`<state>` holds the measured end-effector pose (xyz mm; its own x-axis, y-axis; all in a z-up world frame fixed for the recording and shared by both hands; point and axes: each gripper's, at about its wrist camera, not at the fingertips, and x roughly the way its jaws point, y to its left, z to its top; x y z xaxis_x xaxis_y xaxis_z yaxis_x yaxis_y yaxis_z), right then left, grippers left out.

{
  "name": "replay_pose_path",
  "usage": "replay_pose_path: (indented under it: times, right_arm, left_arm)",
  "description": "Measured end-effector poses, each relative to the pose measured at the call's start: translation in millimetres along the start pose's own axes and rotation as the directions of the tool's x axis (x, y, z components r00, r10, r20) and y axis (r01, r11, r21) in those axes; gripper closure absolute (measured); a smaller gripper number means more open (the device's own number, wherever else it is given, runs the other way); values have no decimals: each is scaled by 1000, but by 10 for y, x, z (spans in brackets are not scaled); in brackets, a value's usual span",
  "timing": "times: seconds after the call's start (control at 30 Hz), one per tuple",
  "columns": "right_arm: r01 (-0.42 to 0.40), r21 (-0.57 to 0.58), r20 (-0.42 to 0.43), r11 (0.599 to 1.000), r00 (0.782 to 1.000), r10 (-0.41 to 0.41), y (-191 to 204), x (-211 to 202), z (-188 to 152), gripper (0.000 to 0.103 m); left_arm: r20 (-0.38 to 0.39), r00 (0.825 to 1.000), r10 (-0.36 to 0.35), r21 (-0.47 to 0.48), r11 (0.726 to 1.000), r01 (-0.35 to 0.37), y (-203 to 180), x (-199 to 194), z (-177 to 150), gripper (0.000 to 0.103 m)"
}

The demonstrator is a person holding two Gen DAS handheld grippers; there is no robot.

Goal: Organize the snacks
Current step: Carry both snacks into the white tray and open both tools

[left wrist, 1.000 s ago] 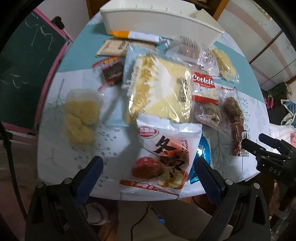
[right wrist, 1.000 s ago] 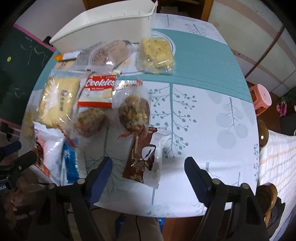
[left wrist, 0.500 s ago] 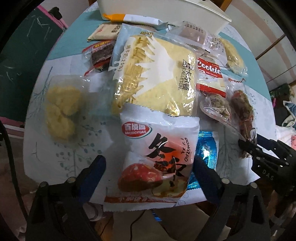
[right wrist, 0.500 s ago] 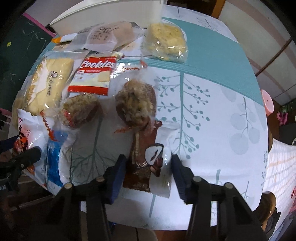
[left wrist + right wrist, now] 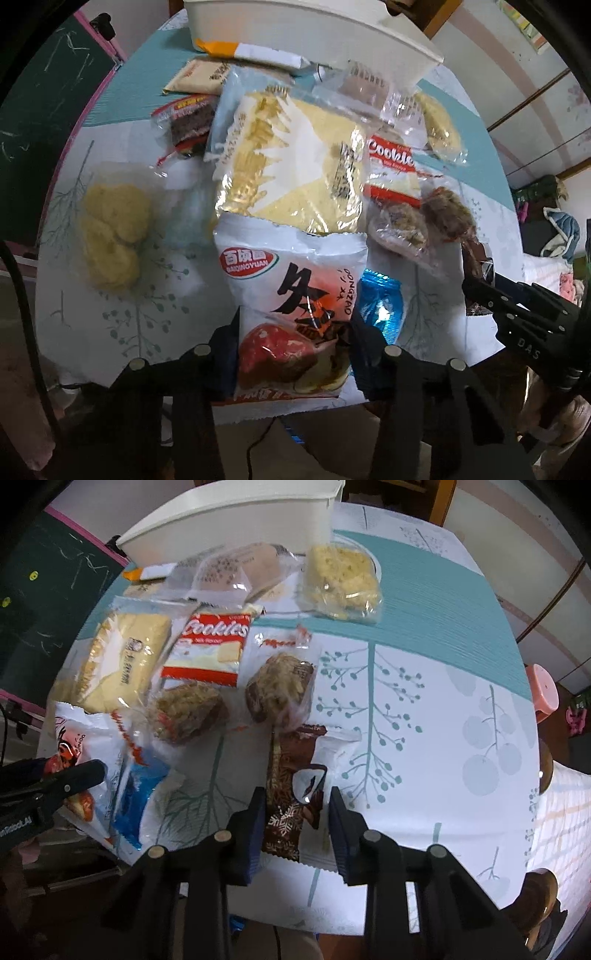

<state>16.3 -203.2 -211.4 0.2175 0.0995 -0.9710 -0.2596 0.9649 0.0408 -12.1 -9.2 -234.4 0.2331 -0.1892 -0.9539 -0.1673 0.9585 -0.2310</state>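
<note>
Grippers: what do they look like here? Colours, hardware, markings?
Both are the same build: the left gripper and right gripper have black frames with round silver bolt heads and blue ribbed pads. White lettering shows on each body seen from the other camera, too small to read fully. A thin dark cable runs below the left one.

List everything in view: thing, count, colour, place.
bin: 1, white, far edge
jujube pack: 1, white-red, near edge, in left tool
brown pack: 1, brown-white, near edge, in right tool
blue pack: 1, beside jujube pack
Cookies pack: 1, red-white, centre
yellow cake: 1, centre
clear-bagged snacks: several, around the cake
table: 1, white-teal
left tool: closing on jujube pack
right tool: closing on brown pack
</note>
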Motion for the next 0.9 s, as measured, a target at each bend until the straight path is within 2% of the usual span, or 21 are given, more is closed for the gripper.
replay_pose_path:
  times: [0.23, 0.37, 0.53, 0.6, 0.67, 0.8, 0.9]
  right_arm:
    - [-44, 19, 86, 999, 995, 42, -90, -418, 152, 72]
    - [-77, 26, 170, 997, 983, 71, -110, -718, 297, 72]
    - [-163, 9, 288, 987, 945, 154, -104, -1195, 493, 72]
    - [-196, -12, 337, 981, 922, 188, -87, -1416, 595, 72]
    - [-198, -34, 370, 980, 908, 197, -33, -1552, 678, 72]
    - [-193, -82, 425, 978, 881, 209, 100, -1801, 968, 72]
    - [-198, -90, 438, 976, 872, 217, 166, -1868, 1218, 72]
  left_arm:
    - [108, 994, -2, 18, 1000, 0, -180, -596, 170, 59]
    - [214, 977, -17, 40, 999, 8, -332, -1090, 438, 59]
    - [353, 935, -34, 68, 998, 10, -490, -1787, 748, 59]
    - [403, 915, -25, 78, 997, -8, -547, -2037, 867, 58]
    - [433, 902, -5, 81, 996, -33, -567, -2221, 962, 58]
    - [455, 890, 43, 75, 993, -86, -547, -2379, 1246, 58]
    - [452, 890, 51, 74, 993, -95, -483, -2349, 1570, 58]
